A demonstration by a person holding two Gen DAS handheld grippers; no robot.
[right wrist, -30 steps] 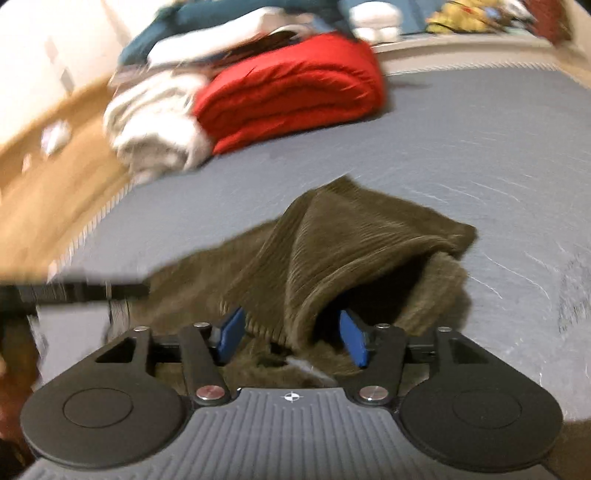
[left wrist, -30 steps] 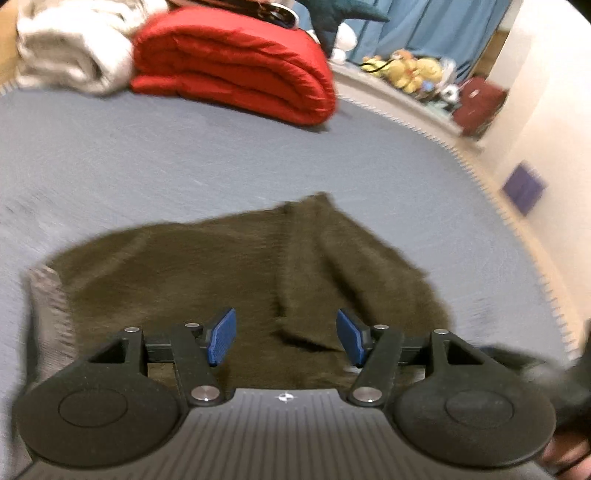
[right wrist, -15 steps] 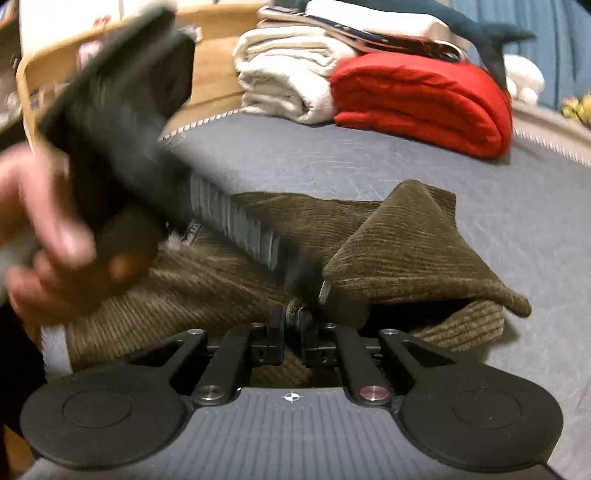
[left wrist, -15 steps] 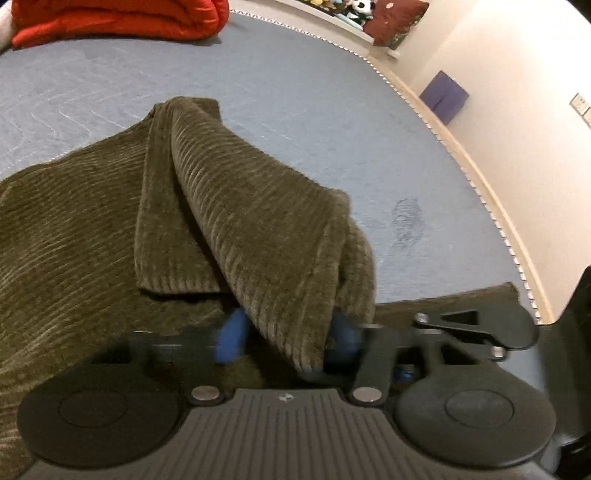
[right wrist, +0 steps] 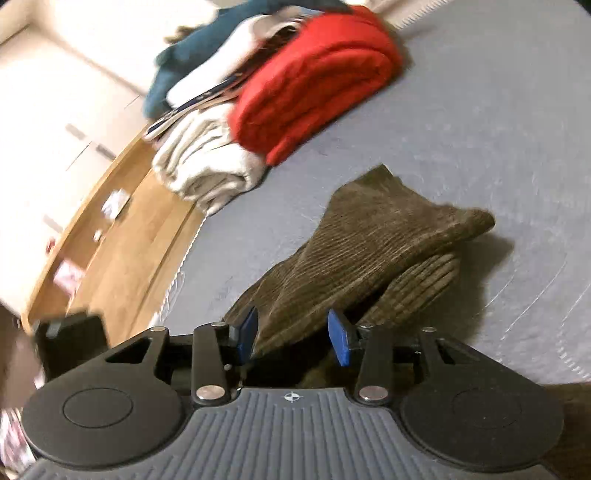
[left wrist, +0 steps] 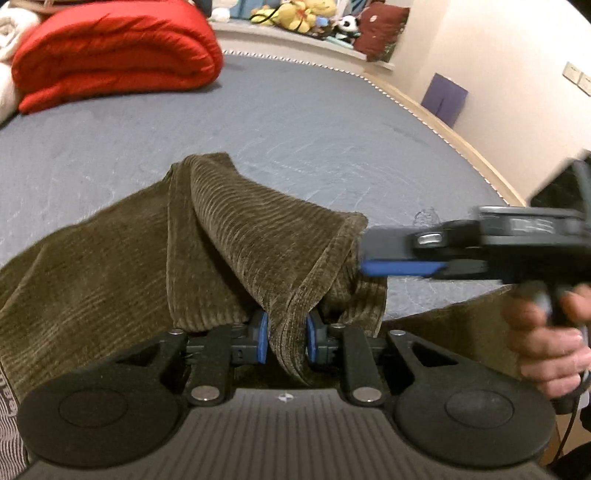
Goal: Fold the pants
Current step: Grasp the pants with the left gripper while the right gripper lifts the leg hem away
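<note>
Olive-brown corduroy pants [left wrist: 110, 266] lie bunched on a grey-blue bed [left wrist: 295, 122], with one part folded back over the rest. My left gripper [left wrist: 284, 339] is shut on a raised fold of the pants and lifts it slightly. My right gripper [right wrist: 291, 338] is open, its blue pads either side of the pants' folded edge [right wrist: 369, 251] without pinching it. In the left wrist view the right gripper [left wrist: 436, 254] comes in from the right, level with the fold, held by a hand [left wrist: 546, 332].
A folded red quilt [left wrist: 110, 51] and white blankets [right wrist: 207, 162] are stacked at the far end of the bed. Stuffed toys [left wrist: 306, 14] sit on a ledge beyond. A wooden floor [right wrist: 122, 236] lies past the bed's left edge. A wall [left wrist: 517, 55] stands right.
My left gripper has shut on the raised fold. My right gripper, shut half a second ago, has opened and drawn back to the right of the fold.
</note>
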